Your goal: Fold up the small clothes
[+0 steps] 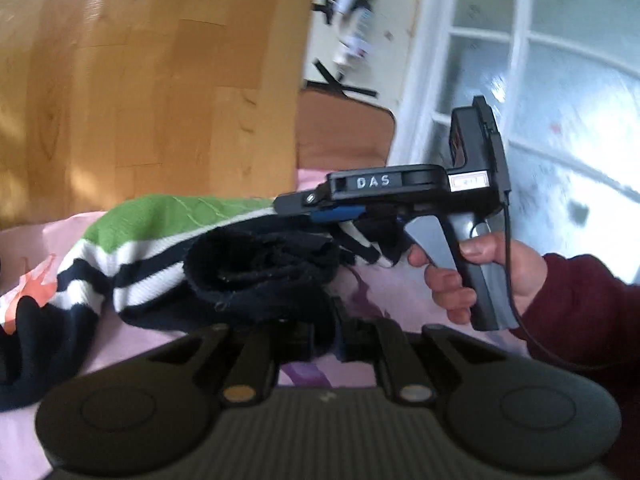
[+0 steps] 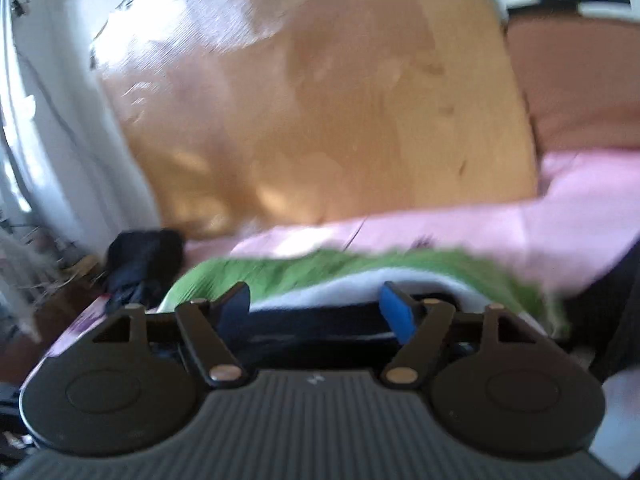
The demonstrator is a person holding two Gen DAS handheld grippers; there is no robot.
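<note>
Garment (image 1: 132, 248) (green, white and navy stripes) is laid lengthwise left-to-right on the pink sheet (image 1: 380, 292). Left gripper (image 1: 320, 344) is clamped on its navy edge; right gripper (image 2: 316, 310) is spread wide over it, pads not pressing. Only the left view shows the hand (image 1: 480, 276).

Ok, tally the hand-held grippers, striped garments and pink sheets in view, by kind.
Hand-held gripper: 2, the left hand-held gripper and the right hand-held gripper
Striped garment: 1
Pink sheet: 1
Total: 4
</note>
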